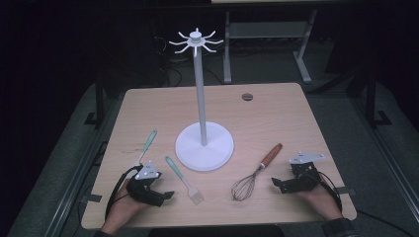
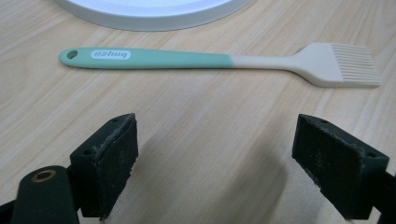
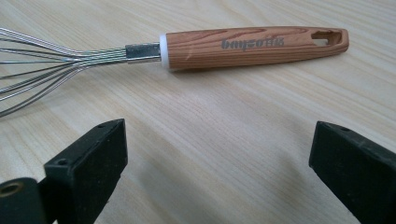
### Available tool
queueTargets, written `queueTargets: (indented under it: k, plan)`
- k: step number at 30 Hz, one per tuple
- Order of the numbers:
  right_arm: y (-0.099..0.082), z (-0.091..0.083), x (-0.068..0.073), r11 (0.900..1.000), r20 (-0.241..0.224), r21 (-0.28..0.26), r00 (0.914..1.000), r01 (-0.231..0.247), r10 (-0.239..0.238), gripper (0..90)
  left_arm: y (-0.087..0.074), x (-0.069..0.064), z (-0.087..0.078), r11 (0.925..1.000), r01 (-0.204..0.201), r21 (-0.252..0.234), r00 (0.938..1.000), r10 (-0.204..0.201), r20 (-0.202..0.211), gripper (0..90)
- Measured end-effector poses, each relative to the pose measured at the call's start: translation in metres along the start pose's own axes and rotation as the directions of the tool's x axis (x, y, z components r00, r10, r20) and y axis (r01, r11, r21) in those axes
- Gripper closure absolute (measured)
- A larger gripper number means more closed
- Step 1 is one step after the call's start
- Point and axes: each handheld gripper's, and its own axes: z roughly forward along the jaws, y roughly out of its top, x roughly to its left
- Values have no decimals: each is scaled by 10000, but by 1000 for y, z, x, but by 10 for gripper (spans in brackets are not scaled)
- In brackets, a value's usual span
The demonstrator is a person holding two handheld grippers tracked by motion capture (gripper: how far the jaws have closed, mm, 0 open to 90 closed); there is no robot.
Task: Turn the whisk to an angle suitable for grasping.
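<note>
A white rack (image 1: 202, 98) with a round base (image 1: 204, 146) and hook arms on top stands mid-table. Left of the base lie a green-handled utensil (image 1: 146, 145) and a green-handled pastry brush (image 1: 184, 180). Right of it lies a wire whisk (image 1: 257, 173) with a wooden handle. My left gripper (image 1: 163, 187) rests near the front left, open. In the left gripper view it (image 2: 215, 163) faces the brush (image 2: 219, 60) and the base rim (image 2: 149, 14). My right gripper (image 1: 281, 178) rests front right, open. In the right gripper view it (image 3: 219, 172) faces the whisk handle (image 3: 252, 46).
The wooden table (image 1: 276, 118) has a small round cable hole (image 1: 247, 97) at the back right. Its front edge runs just behind both hands. Beyond the table, in the dark, stand the legs of another desk (image 1: 302, 54).
</note>
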Motion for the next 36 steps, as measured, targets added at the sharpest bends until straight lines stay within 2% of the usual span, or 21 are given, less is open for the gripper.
queueTargets:
  k: [4,6,8,12,17,20,22,23,24,25,29,36]
  plan:
    - [3,-4,-1,10000,97,22,10000,-1,0,74,2,0,-3,10000,-24,-21,10000,24,-6,139]
    - [5,-6,-2,9999,225,-93,9997,-37,39,132,2,2,-4,10000,-18,-26,10000,18,8,139]
    - [8,-7,-3,9999,222,-127,9997,-49,52,147,2,2,-5,10000,47,-16,10000,-47,24,141]
    - [12,-9,-8,9997,206,-134,9996,-195,198,323,3,3,-7,10000,-9,-17,10000,9,4,141]
    - [17,-4,-14,9984,110,143,9985,-541,539,526,1,4,-9,9999,13,104,10000,-13,-50,141]
    - [25,0,-17,9988,226,173,9987,-464,460,649,0,4,-11,10000,32,42,10000,-32,-42,141]
    - [26,1,-18,9987,263,144,9985,-480,476,682,0,5,-11,10000,10,52,10000,-10,-38,142]
    - [31,2,-19,9990,318,82,9985,-445,442,751,-2,5,-12,10000,43,25,10000,-43,-18,142]
    - [31,2,-19,9990,318,82,9985,-445,442,751,-2,5,-12,10000,43,25,10000,-43,-18,142]
    - [36,3,-20,9990,343,-28,9984,-452,453,818,-2,5,-12,10000,31,16,10000,-31,-12,142]
    - [44,7,-23,9987,338,-226,9984,-449,457,897,-3,5,-14,9999,65,-77,10000,-65,19,143]
    - [58,20,-28,9994,486,-189,9983,-301,310,900,-2,5,-15,10000,47,-88,10000,-47,73,146]
